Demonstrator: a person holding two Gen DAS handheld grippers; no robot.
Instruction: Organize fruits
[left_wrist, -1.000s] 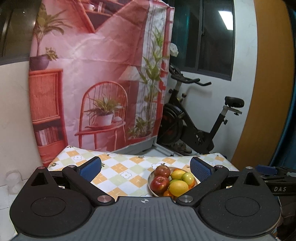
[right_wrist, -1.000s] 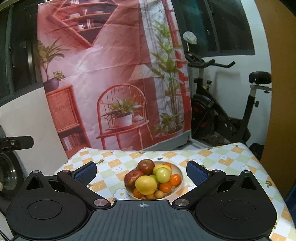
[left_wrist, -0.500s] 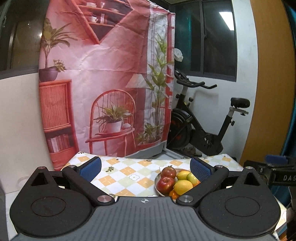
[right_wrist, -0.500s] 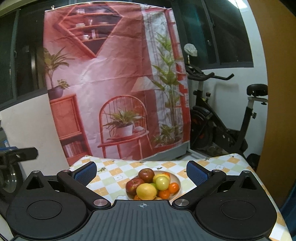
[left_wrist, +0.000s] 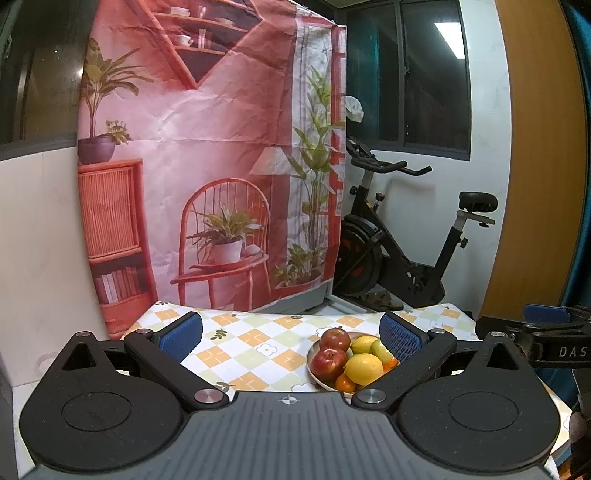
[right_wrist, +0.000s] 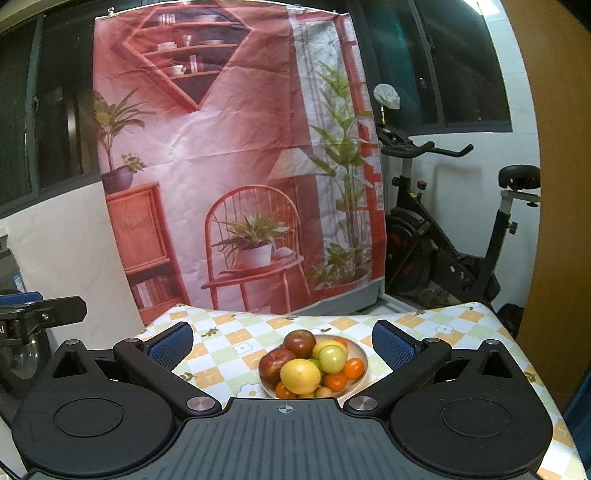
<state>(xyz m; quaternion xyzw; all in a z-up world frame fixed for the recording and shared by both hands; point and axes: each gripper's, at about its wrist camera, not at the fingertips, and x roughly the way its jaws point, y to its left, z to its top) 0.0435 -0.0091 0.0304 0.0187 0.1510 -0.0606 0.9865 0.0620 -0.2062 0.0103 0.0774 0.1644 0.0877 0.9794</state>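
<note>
Fruits (right_wrist: 312, 367) piled in bowl (right_wrist: 360, 352) on checkered surface (right_wrist: 229, 341); left tool (left_wrist: 290, 332) and right tool (right_wrist: 282, 339) both spread apart, empty, near bowl; sorting looks finished

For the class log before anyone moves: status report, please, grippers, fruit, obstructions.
Left gripper open, empty. Right gripper open, empty. Fruit piled in bowl on checked tablecloth, untouched. Nothing between grippers and bowl.

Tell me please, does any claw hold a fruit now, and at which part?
Nothing is held. The left claw and the right claw are both open and empty. All the fruit lies in the bowl on the table.
</note>
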